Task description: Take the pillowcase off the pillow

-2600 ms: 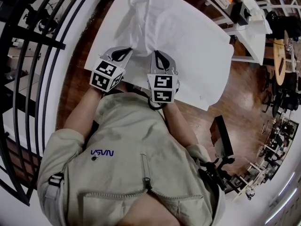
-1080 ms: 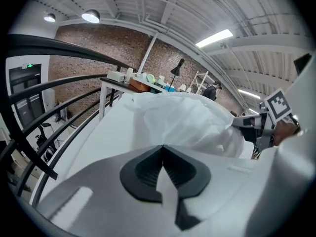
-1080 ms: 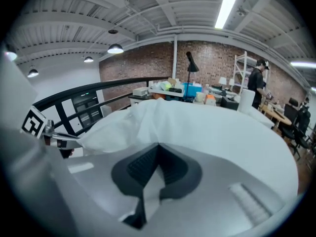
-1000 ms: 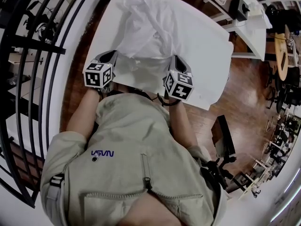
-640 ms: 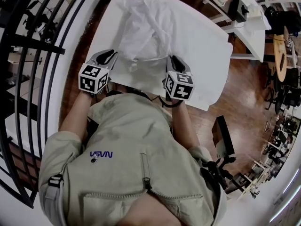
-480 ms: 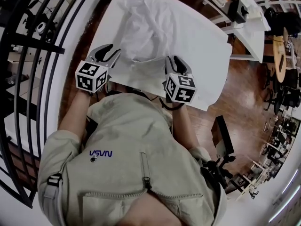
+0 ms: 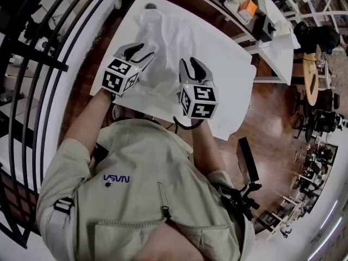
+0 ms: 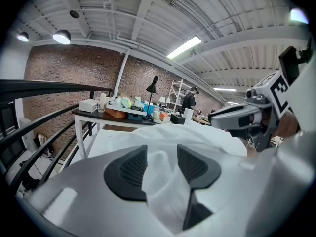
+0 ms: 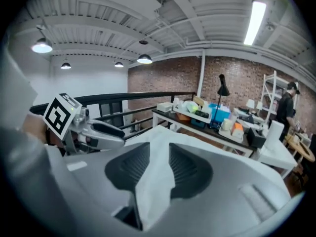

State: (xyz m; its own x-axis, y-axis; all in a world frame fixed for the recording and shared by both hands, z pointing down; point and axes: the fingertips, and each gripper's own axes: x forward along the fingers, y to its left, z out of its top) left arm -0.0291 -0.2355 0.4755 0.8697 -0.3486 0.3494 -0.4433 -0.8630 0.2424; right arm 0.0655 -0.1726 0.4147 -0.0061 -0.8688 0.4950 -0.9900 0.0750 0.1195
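Observation:
A white pillow in its rumpled white pillowcase (image 7: 166, 37) lies lengthwise on the white table (image 7: 231, 64). My left gripper (image 7: 142, 49) is over the pillowcase's left side and its jaws are opening. A fold of the white fabric (image 8: 165, 191) lies loose in the wide gap between them. My right gripper (image 7: 193, 64) is over the near right part, jaws opening too, with a strip of fabric (image 9: 154, 186) between the pads. Each gripper sees the other: the right gripper (image 8: 239, 117) and the left gripper (image 9: 96, 130).
A black railing (image 7: 38, 64) runs along the left of the table. A cluttered desk (image 7: 255, 15) stands beyond the far right corner, with wood floor (image 7: 272, 113) to the right. The table's near edge is just before the person's chest. A person (image 9: 287, 105) stands far behind.
Both grippers held the pillowcase's near edge spread wide; now they have moved forward over the fabric and closer together, and their jaws have opened.

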